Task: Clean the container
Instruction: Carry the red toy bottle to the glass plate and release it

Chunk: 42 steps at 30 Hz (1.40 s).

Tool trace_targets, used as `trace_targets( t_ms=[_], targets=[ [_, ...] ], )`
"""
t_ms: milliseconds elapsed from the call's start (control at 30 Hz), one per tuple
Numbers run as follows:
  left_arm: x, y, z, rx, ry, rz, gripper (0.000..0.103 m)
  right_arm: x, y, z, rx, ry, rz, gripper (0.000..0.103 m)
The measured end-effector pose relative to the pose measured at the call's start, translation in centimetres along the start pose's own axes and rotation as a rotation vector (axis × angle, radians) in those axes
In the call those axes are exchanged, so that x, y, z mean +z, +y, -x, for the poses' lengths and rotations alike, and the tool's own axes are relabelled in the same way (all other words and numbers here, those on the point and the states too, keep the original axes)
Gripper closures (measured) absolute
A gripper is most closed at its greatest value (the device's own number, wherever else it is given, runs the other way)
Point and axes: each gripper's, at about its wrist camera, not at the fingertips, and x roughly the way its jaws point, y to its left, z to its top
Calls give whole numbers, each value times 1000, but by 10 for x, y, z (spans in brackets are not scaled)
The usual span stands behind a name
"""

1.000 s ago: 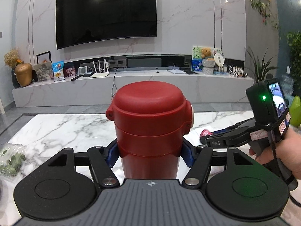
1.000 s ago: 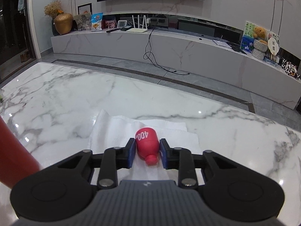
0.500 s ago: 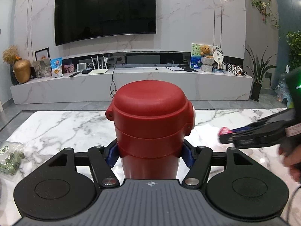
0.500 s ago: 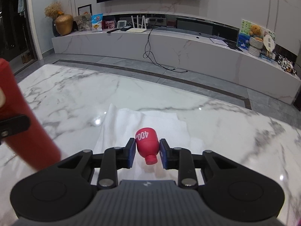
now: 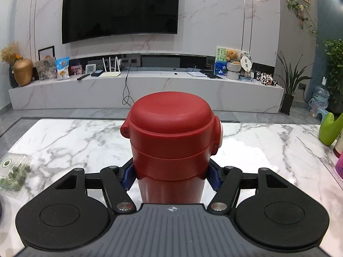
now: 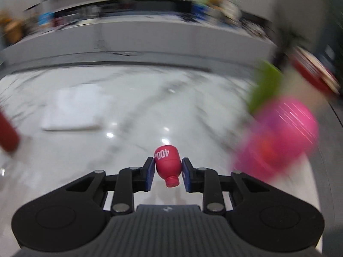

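Note:
My left gripper [image 5: 170,174] is shut on a tall red flask [image 5: 171,137] with its red lid closed, held upright above the marble table [image 5: 70,141]. My right gripper [image 6: 167,171] is shut on a small red bottle-shaped piece marked "400" [image 6: 166,161], held above the table. The right wrist view is motion-blurred. A white cloth [image 6: 72,111] lies flat on the table at the left of that view, and the flask's red body [image 6: 7,135] shows at its left edge.
A blurred pink container [image 6: 280,137] and a green object [image 6: 264,87] stand at the table's right side; the green one also shows in the left wrist view [image 5: 330,128]. A clear box of greens [image 5: 12,171] lies at the table's left edge.
My right gripper, still holding the small red piece, swung right away from the white cloth and out of the left wrist view. The left gripper lifted the flask slightly.

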Motion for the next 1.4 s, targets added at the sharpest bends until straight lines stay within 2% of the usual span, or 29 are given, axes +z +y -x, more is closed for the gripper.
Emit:
trace_targets(
  t_ms=[133, 233, 333, 500, 633, 767, 900, 1000, 1133, 1400],
  targets=[
    [-2, 2, 6, 7, -1, -23, 41, -28, -50, 7, -88, 61, -154, 72],
    [-4, 2, 8, 4, 1, -25, 41, -44, -72, 8, -156, 103, -206, 72],
    [-5, 3, 10, -5, 6, -25, 41, -55, -84, 8, -185, 140, -243, 72],
    [-6, 5, 11, 2, 16, -28, 41, -67, -96, -1, -234, 198, -271, 72],
    [-8, 8, 11, 7, 29, -26, 41, -69, -96, -10, -239, 228, -283, 72],
    [-9, 9, 10, 3, 38, -22, 41, -70, -95, -13, -251, 239, -280, 71],
    [-10, 9, 10, 0, 46, -18, 41, -70, -94, -9, -262, 236, -281, 63],
    [-10, 9, 10, -3, 47, -17, 40, -67, -92, -1, -269, 211, -273, 63],
    [-11, 8, 10, -1, 47, -23, 41, -56, -78, 9, -232, 154, -246, 63],
    [-12, 7, 12, -3, 44, -37, 40, -17, -14, -6, -48, 44, -189, 63]
  ],
)
